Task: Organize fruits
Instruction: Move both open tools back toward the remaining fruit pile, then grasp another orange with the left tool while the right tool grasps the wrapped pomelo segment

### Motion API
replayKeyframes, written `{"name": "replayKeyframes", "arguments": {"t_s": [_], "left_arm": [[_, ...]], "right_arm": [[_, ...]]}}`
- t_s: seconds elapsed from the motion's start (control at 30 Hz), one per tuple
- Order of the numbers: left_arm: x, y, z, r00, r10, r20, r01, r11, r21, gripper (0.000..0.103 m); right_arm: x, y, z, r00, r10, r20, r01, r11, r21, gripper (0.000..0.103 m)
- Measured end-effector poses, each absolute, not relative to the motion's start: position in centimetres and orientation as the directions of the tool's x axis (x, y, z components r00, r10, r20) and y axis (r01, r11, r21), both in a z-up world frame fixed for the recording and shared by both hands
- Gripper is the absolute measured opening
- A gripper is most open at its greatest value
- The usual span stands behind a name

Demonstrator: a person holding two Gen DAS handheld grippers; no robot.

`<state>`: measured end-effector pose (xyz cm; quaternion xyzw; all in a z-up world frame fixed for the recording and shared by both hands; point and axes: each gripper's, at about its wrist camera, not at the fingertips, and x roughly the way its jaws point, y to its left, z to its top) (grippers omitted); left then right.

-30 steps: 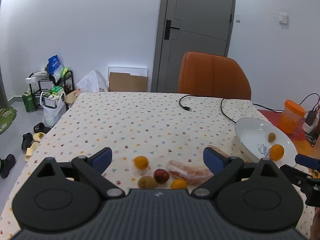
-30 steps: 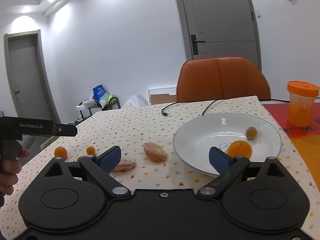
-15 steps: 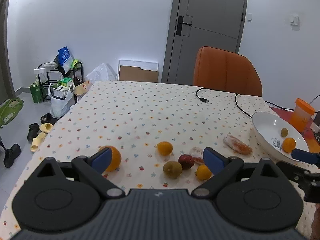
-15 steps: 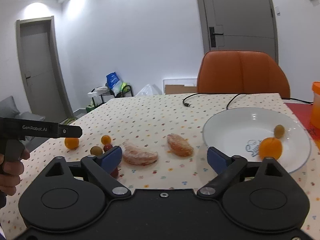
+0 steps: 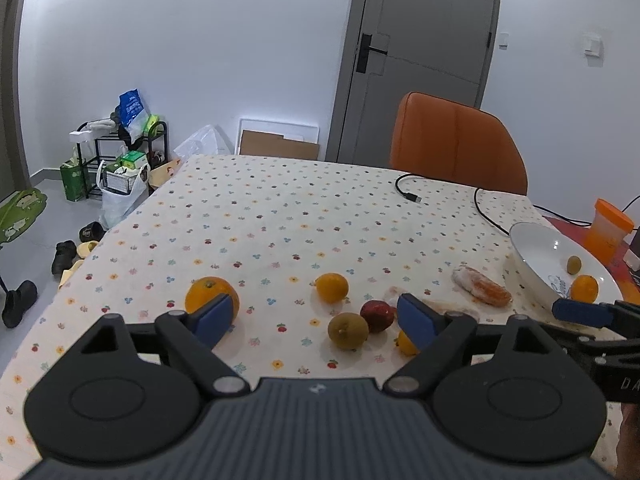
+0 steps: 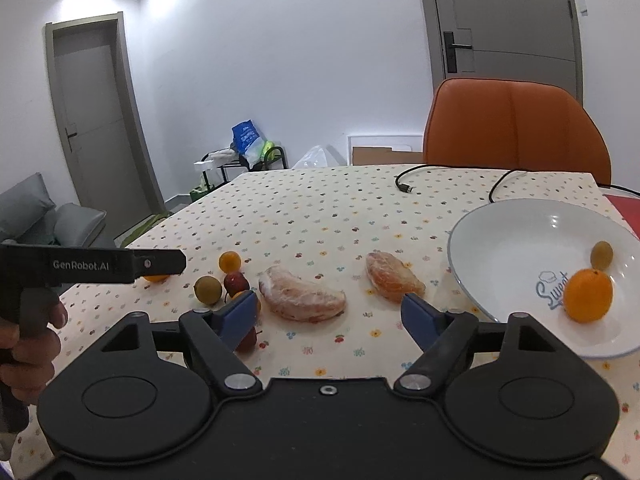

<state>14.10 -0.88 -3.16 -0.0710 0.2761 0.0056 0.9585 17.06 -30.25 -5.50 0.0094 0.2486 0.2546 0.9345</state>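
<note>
My left gripper point(image 5: 314, 320) hangs open above the near side of the dotted tablecloth. Around it lie a big orange point(image 5: 212, 296), a small orange point(image 5: 332, 287), a green-brown fruit point(image 5: 348, 330) and a red fruit point(image 5: 377, 315). Another small orange point(image 5: 405, 345) peeks from behind its right finger. My right gripper point(image 6: 330, 316) is open just before a peeled citrus segment point(image 6: 302, 300). A second segment point(image 6: 394, 276) lies beside the white plate point(image 6: 520, 236), which holds an orange point(image 6: 590, 296) and a small green fruit point(image 6: 602, 254).
An orange chair point(image 5: 456, 144) stands at the far side of the table. A black cable point(image 5: 408, 194) lies on the cloth near it. An orange-lidded jar point(image 5: 610, 228) stands behind the plate. A rack with bags point(image 5: 120, 148) and shoes are on the floor at the left.
Both views have drawn back and swung left. The big orange has come into the left view. The right gripper has shifted from before the plate to before the segments. Both stay open.
</note>
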Motion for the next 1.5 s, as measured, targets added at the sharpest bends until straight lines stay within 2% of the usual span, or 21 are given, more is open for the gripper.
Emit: {"name": "replayKeyframes", "arguments": {"t_s": [0.43, 0.7, 1.0, 1.2, 1.27, 1.5], "left_arm": [[15.2, 2.2, -4.6, 0.83, 0.035, -0.556, -0.142, 0.978, -0.151, 0.081], [16.1, 3.8, -5.7, 0.814, 0.059, -0.577, -0.189, 0.968, -0.168, 0.077], [17.0, 4.9, -6.1, 0.82, 0.061, -0.57, -0.2, 0.962, -0.185, 0.073], [17.1, 5.4, -6.1, 0.827, 0.055, -0.559, -0.207, 0.955, -0.211, 0.051], [17.0, 5.5, -6.1, 0.827, 0.049, -0.56, -0.203, 0.955, -0.216, 0.039], [16.2, 5.4, -5.7, 0.822, 0.042, -0.569, -0.201, 0.954, -0.221, 0.037]], "right_arm": [[19.2, -28.3, -6.4, 0.709, 0.496, -0.502, -0.495, 0.856, 0.148, 0.073], [20.7, -26.7, -7.4, 0.688, 0.484, -0.541, -0.498, 0.857, 0.134, 0.065], [22.3, -25.0, -8.0, 0.671, 0.475, -0.57, -0.509, 0.854, 0.113, 0.064], [22.9, -23.9, -8.0, 0.666, 0.469, -0.58, -0.524, 0.848, 0.084, 0.064], [23.0, -23.7, -8.0, 0.665, 0.466, -0.583, -0.527, 0.847, 0.076, 0.064], [22.7, -23.6, -7.9, 0.666, 0.457, -0.59, -0.532, 0.845, 0.055, 0.06]]}}
